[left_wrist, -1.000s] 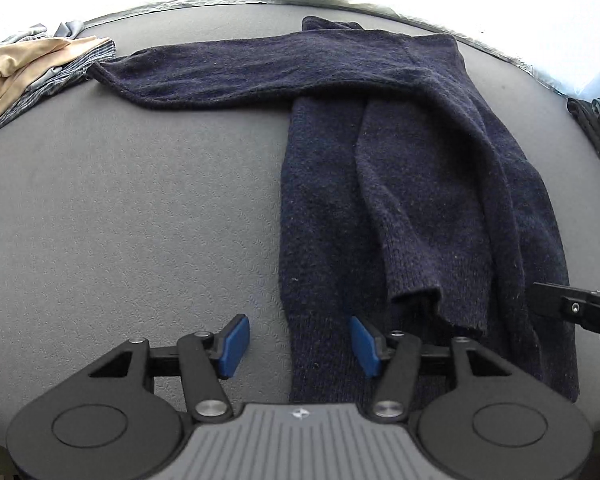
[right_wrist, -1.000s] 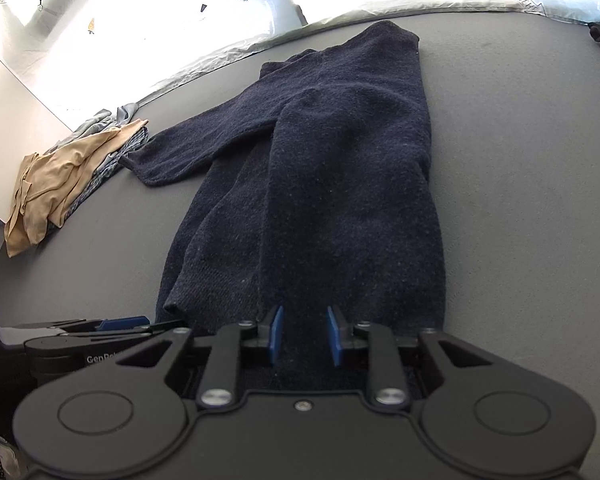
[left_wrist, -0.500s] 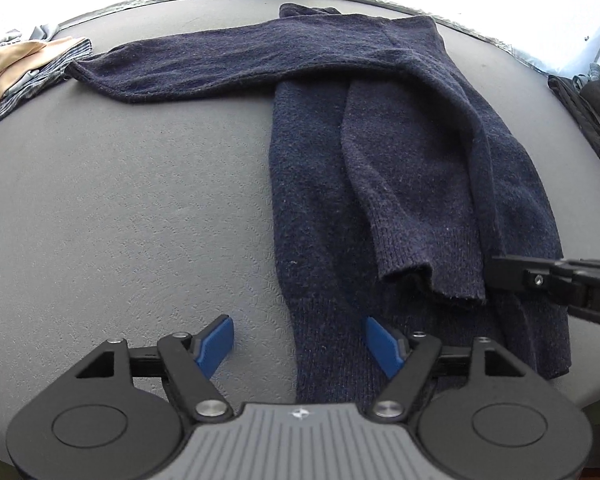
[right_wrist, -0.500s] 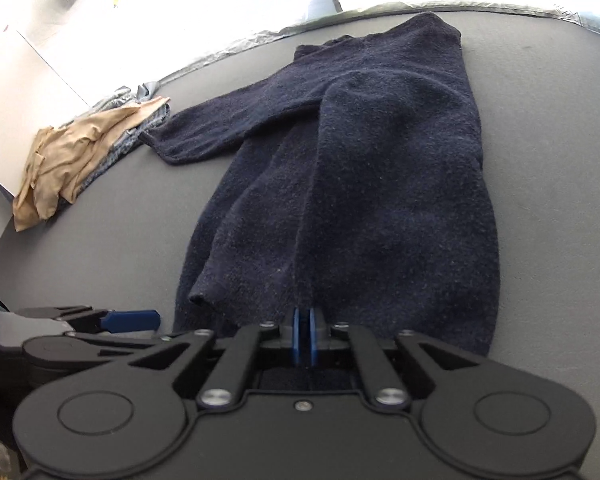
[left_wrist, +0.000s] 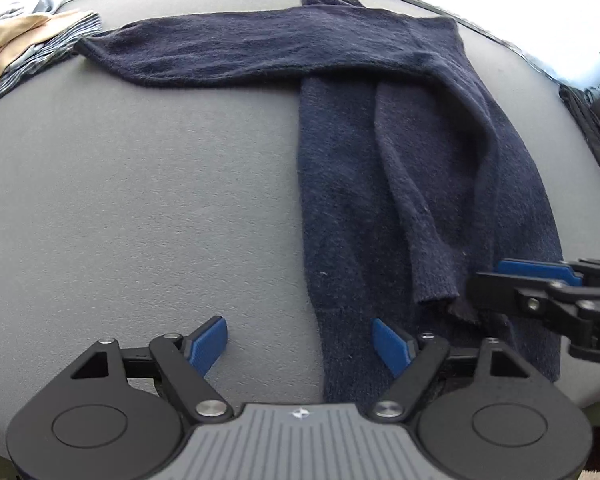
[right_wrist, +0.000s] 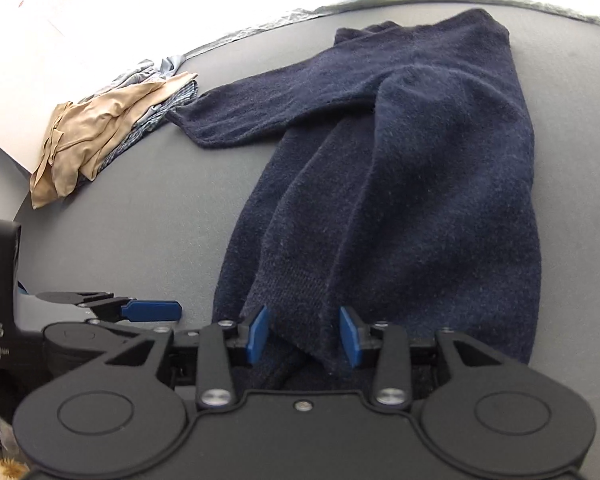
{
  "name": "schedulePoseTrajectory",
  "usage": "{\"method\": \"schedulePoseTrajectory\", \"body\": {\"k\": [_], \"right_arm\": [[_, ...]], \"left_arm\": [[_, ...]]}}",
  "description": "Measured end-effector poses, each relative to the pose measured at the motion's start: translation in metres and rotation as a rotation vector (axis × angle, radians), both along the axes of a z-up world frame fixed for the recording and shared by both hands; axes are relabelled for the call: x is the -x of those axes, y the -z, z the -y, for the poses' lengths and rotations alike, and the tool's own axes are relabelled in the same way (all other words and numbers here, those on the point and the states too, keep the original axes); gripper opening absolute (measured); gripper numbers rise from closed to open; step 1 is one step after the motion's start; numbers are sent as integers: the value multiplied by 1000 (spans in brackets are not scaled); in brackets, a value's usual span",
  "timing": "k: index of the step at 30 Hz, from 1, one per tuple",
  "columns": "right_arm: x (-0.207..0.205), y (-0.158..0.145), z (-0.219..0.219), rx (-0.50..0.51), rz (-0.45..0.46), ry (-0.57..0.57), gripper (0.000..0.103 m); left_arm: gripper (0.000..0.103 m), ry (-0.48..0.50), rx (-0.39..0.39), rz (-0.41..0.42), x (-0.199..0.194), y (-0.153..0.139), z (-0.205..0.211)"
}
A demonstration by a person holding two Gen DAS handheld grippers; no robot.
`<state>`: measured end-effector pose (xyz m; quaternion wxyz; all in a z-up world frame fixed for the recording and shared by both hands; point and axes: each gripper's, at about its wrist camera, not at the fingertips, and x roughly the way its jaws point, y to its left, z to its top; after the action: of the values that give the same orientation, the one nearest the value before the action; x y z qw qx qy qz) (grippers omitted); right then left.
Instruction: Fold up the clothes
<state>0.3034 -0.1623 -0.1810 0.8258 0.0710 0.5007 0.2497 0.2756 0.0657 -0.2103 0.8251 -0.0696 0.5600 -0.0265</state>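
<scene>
Both grippers (left_wrist: 300,344) (right_wrist: 304,334) tilted down — opening.

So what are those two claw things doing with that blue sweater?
A person is folding clothes with a claw in each hand. The dark blue sweater lies on the grey table, one sleeve stretched out sideways, the other folded down over the body. The right claw is opening with that cuff between its pads, not squeezing it. The left claw is opening over the sweater's bottom corner. A tan and grey pile waits nearby.
</scene>
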Motion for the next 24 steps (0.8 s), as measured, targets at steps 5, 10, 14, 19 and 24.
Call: {"method": "schedulePoseTrajectory", "body": {"k": [5,10,14,19,24], "right_arm": [[-7,-25,8,-62,106,2,88],[-24,-28,16,-66,143,90,103],[-34,-21,16,-34,170,120,103],[-59,-13,21,10,163,179,103],[-89,-4,19,68,159,209,103]], "left_arm": [[88,-150,10,17,-6,2,-32],[93,-252,34,30,-9,0,-56],[99,-337,39,26,-22,6,-77],[101,-392,79,37,-43,8,-95],[102,-432,72,62,-74,8,-113]]}}
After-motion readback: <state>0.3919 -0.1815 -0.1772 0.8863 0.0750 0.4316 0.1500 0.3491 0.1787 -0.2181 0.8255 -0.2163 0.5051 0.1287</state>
